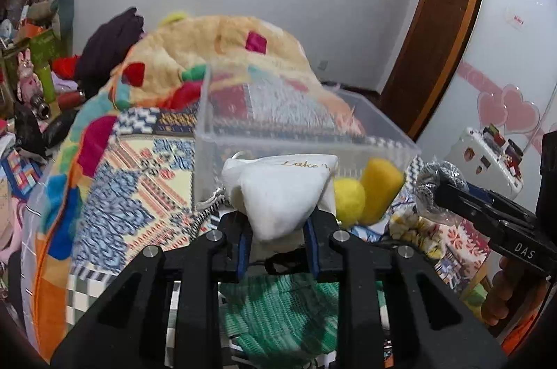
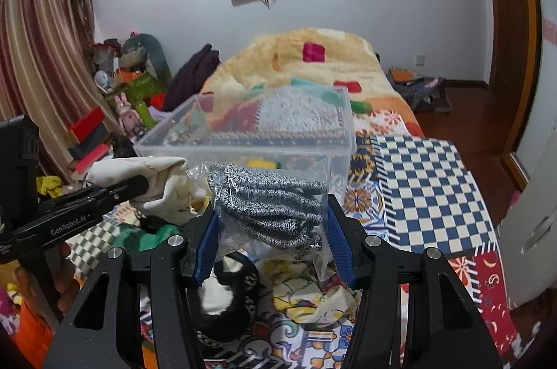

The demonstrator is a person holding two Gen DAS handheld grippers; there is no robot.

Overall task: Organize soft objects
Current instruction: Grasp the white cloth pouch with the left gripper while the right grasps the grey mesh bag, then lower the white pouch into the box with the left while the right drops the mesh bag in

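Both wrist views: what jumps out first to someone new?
The clear plastic bin on the patchwork bed, with two yellow soft pieces inside it. Just in front of it, the left gripper has its jaws shut on a white drawstring pouch, and the right gripper has its jaws shut on a bagged grey knit item. Behind the bin lies a fluffy cream blanket with coloured patches.

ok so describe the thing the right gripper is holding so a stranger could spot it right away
Find the clear plastic bin on the patchwork bed. Just in front of it, the right gripper pinches a see-through bag of grey-and-white marled knit fabric. The white drawstring pouch beside it, in the left gripper, is plain cloth, unbagged.
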